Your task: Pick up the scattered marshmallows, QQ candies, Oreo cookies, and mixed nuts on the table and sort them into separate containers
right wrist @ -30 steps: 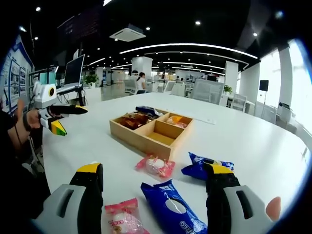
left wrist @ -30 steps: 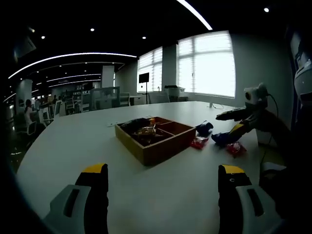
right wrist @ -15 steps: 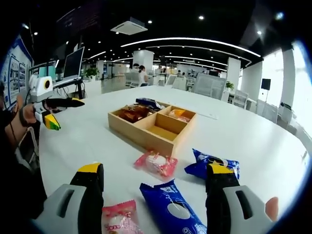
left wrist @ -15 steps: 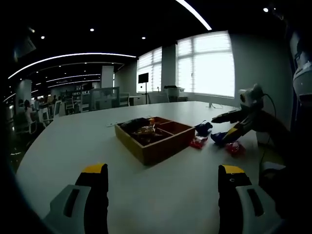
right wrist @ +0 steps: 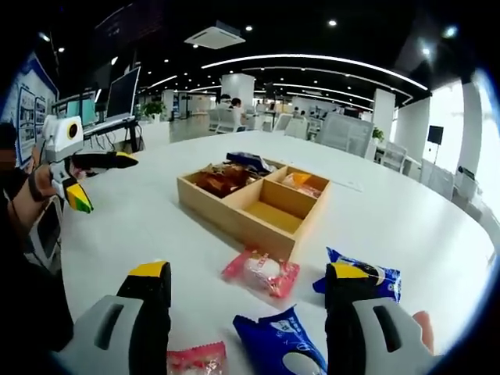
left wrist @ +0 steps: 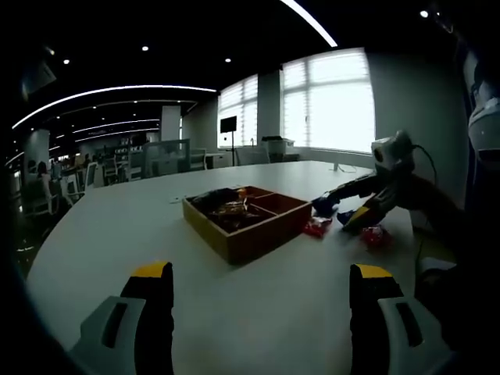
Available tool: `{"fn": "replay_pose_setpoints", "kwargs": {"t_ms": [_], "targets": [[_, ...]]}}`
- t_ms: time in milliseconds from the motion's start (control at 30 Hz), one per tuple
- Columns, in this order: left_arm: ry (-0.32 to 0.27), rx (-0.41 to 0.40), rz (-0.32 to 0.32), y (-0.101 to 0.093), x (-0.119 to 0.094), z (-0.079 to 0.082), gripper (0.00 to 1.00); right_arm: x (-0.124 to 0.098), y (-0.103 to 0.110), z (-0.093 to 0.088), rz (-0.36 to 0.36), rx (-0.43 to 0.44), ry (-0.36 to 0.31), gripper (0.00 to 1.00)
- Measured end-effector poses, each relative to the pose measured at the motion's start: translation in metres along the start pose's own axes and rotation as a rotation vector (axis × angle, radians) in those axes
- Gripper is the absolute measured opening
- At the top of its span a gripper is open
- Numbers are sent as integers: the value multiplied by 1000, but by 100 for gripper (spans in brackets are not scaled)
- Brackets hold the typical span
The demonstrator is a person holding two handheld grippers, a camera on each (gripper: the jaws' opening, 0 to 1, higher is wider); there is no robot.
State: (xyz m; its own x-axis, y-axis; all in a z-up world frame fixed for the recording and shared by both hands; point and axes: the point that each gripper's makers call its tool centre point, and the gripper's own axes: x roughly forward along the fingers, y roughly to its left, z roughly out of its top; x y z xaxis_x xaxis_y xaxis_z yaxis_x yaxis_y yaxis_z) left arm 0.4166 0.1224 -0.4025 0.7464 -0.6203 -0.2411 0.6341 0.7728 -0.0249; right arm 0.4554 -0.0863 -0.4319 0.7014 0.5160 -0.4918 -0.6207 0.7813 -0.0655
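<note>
The wooden tray (right wrist: 234, 223) already held packets in three compartments, its nearest one bare. Just in front of the tray a pink packet (right wrist: 261, 273) lay loose, two blue Oreo packs (right wrist: 283, 351) and a second pink one nearer the camera than that. The right gripper (right wrist: 247, 285) hovered wide open, empty, over them. The left gripper (left wrist: 262, 275) was open too, holding nothing, well back from the tray. The tray's contents were too small to name; the lowest packets were cut off.
</note>
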Motion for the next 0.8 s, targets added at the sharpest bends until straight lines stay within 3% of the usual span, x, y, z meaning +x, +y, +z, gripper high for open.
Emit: {"fn": "replay_pose_setpoints", "kwargs": {"t_ms": [500,800], "targets": [[1,3,-7,-6,-1,2,97,24,-3,-7,38,58,45,72],[-9,9,-12,-9,-3,6,97,33,-8,-12,15,37,92,59]]}}
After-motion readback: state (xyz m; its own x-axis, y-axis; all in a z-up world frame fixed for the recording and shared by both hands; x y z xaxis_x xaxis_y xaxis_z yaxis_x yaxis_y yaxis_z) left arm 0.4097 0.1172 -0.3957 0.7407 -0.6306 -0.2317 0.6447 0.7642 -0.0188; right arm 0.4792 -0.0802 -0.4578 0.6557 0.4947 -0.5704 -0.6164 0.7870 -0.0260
